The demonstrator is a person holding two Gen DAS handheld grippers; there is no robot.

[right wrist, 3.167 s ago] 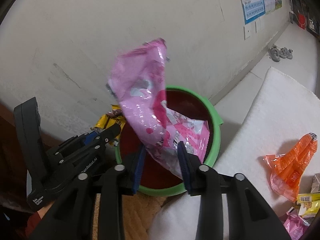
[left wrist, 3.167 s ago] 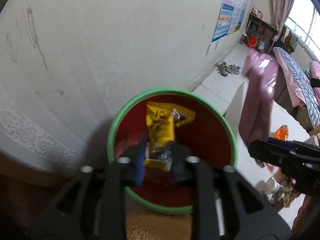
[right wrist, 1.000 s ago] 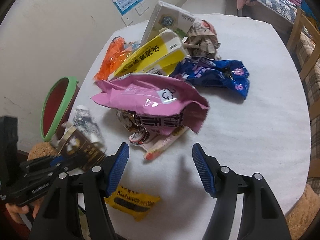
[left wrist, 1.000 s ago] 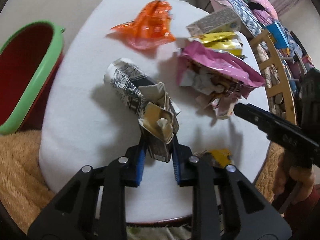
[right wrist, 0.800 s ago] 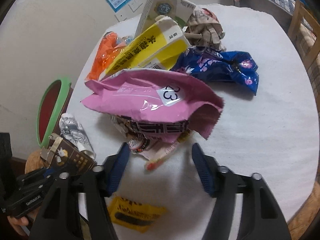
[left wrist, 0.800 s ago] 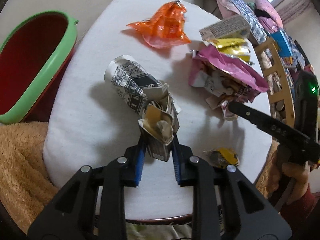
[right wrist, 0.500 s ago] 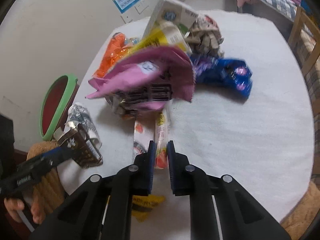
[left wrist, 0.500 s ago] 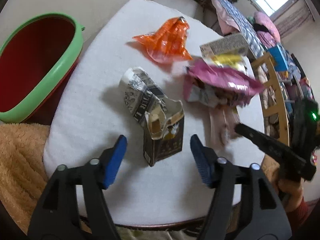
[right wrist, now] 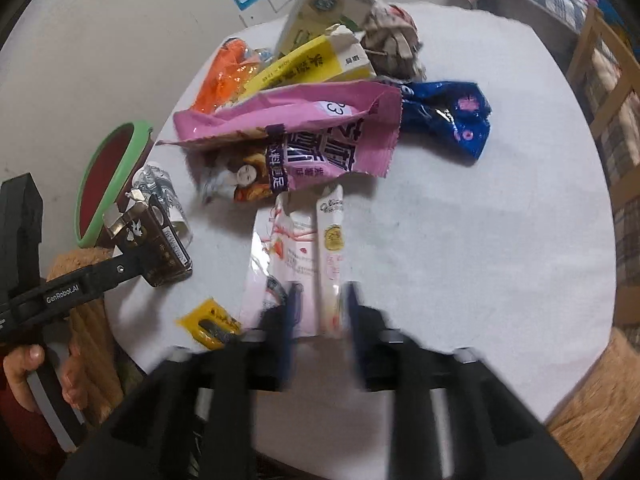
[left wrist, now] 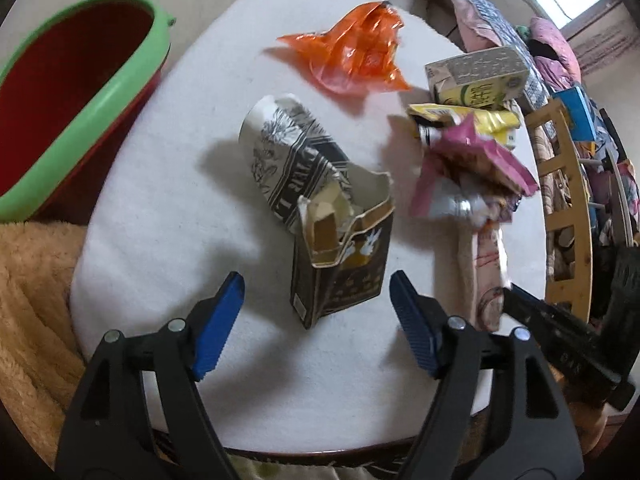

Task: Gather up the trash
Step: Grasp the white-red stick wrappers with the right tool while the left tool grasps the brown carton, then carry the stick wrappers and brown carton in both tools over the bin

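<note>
Trash litters my round white table [left wrist: 168, 184]. My left gripper [left wrist: 316, 320] gapes wide around the standing torn brown carton [left wrist: 340, 264], touching nothing. My blurred right gripper [right wrist: 320, 312] pinches the pale pink wrapper [right wrist: 304, 256]. Farther off lie the printed paper cup [left wrist: 288, 156], orange wrapper [left wrist: 352, 52] and green-rimmed red bin [left wrist: 80, 96].

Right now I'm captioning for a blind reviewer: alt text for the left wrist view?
The open left claw frames a torn dark carton standing on a white table; a crushed printed cup lies behind it.
</note>
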